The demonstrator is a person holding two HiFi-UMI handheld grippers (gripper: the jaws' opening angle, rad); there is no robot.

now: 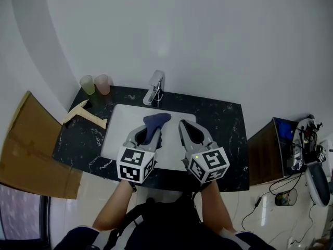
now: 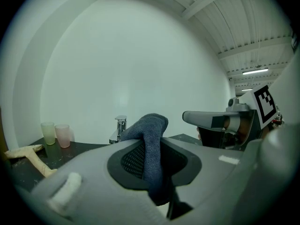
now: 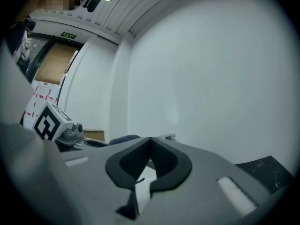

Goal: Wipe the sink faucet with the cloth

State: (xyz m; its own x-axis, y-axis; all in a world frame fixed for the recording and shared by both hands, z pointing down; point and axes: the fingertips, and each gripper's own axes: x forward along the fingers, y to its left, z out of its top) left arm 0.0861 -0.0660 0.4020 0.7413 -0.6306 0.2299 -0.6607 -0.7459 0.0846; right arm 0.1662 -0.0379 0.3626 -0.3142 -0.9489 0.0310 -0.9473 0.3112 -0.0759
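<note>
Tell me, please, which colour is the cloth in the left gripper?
The cloth is dark blue, a greyish navy; the left gripper view shows it best.

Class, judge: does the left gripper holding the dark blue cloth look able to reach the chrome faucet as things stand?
Probably yes. The left gripper, jaws shut on the dark blue cloth, hovers over the white basin with nothing between it and the chrome faucet.

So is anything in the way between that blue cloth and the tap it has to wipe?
Nothing visible. The cloth, clamped in the left tongs, hangs over the sink, with only bare sink between it and the faucet at the far rim. The pink cup stands off to its left.
</note>
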